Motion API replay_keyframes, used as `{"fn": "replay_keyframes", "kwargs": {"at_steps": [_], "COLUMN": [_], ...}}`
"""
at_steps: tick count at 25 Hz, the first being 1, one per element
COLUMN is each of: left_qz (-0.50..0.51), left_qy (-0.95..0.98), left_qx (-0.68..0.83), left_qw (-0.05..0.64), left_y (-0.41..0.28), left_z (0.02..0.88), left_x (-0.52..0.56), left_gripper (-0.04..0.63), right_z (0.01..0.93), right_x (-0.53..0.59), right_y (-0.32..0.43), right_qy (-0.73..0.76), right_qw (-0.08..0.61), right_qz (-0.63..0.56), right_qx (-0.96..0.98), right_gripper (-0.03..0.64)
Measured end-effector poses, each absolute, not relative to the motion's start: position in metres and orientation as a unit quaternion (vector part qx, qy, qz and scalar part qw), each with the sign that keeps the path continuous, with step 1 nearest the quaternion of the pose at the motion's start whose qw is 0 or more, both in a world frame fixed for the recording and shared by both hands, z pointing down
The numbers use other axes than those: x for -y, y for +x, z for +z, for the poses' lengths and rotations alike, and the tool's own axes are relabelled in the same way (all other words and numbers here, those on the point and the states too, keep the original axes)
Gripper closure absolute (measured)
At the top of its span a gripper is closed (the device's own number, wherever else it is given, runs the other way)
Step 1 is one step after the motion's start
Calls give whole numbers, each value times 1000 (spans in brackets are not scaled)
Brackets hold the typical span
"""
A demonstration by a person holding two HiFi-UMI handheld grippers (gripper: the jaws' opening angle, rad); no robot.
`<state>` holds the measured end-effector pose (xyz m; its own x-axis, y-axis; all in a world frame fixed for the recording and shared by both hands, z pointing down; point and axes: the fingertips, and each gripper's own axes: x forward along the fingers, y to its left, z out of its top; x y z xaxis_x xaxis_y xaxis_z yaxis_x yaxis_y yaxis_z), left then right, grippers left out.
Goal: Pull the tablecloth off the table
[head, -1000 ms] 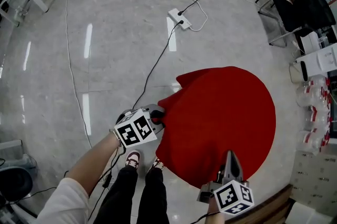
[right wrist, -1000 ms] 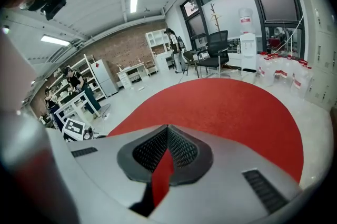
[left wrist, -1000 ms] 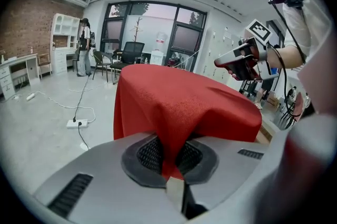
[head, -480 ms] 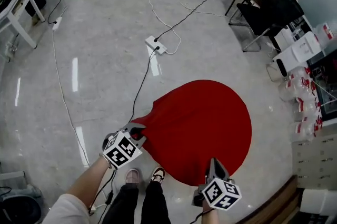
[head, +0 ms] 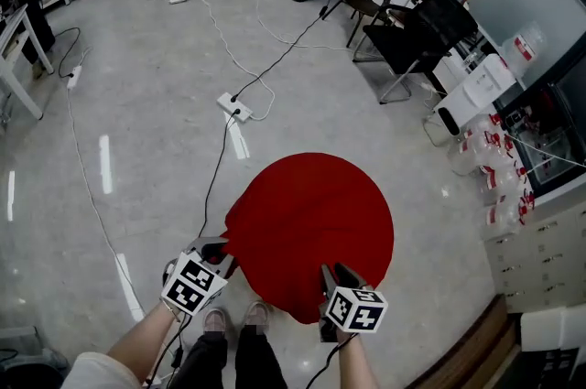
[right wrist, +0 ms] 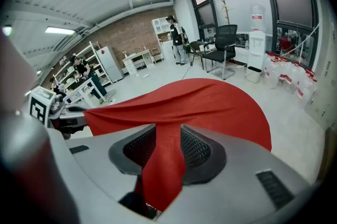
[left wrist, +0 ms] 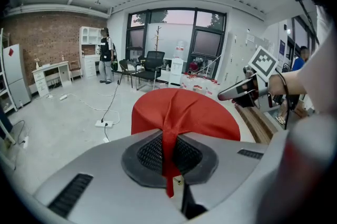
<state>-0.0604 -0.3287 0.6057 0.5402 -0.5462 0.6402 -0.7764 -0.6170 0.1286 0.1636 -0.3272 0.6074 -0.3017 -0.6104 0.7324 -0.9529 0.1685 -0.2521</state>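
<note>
- The room is a big work room with a shiny grey floor [head: 137, 103]. A white power strip [head: 231, 108] and a long black cable [head: 215, 177] lie on it. Black chairs [head: 412, 30] stand at the far side.
- The red tablecloth [head: 311, 213] shows as a big round shape just in front of the person. It seems to lie over a round tabletop, which is hidden under it.
- The near edge of the cloth is pulled up to both claws.
- The left claw [head: 224, 252] is closed tight on a thin bunch of the cloth.
- The right claw [head: 336, 275] has just been opening. A thick fold of the cloth hangs between its jaws, but the pads look too far apart to squeeze it.
- The cloth looks soft, thin and light. It folds and bunches up easily, and it will likely slide off with a gentle pull.
- It cannot break. A loose fold could slip out of a claw, though.
- The best place to hold it looks like the near edge, with the claws well apart so the cloth comes off evenly.
- No words can be read anywhere. Each claw has a white cube [head: 194, 284] with black square marks, not letters.
- Bottles [head: 494, 186] at the right have red labels, too small to read.
</note>
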Motion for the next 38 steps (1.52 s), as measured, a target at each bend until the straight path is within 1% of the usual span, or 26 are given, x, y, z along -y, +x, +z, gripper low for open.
{"fn": "replay_keyframes", "kwargs": {"at_steps": [1,5,9,11,13,18,20,22,24,26,27,28,29,31,32,36,38], "left_qz": [279,262,244,239,235,233,234,234,227,222,221,221,222,223,225,237,249], "left_qy": [854,854,855,856,858,862,865,866,867,866,865,864,861,853,847,827,825], "left_qx": [388,395,401,402,402,398,395,393,396,402,404,407,410,420,426,439,436], "left_qw": [206,216,221,220,218,209,204,201,201,200,199,200,203,216,225,260,261], "left_y": [-59,-55,-51,-51,-51,-49,-49,-49,-51,-53,-55,-56,-59,-66,-71,-88,-87], "left_z": [600,579,559,550,542,533,530,525,518,512,511,511,512,517,520,539,546], "left_x": [327,320,317,318,319,323,322,320,320,322,323,324,325,329,330,334,334], "left_gripper": [577,577,577,577,577,577,577,577,577,577,577,577,577,577,577,577,577], "right_z": [611,631,647,653,658,687,700,706,706,704,703,700,697,690,685,655,640], "right_x": [331,347,364,371,376,396,398,396,395,394,394,394,393,392,392,390,389], "right_y": [163,160,162,159,154,144,139,130,122,120,121,123,125,127,129,142,150], "right_qy": [532,501,462,433,396,322,297,266,245,243,246,250,255,279,297,379,406], "right_qw": [252,295,337,355,380,472,496,507,504,501,502,505,506,492,475,370,332], "right_qz": [347,325,286,263,237,150,141,141,140,154,165,174,183,212,233,317,337], "right_qx": [730,746,769,786,802,807,804,808,816,816,813,808,803,797,795,787,782], "right_gripper": [455,406,343,329,327,329,366,398,456,487,515,558,582,588,588,588,588]}}
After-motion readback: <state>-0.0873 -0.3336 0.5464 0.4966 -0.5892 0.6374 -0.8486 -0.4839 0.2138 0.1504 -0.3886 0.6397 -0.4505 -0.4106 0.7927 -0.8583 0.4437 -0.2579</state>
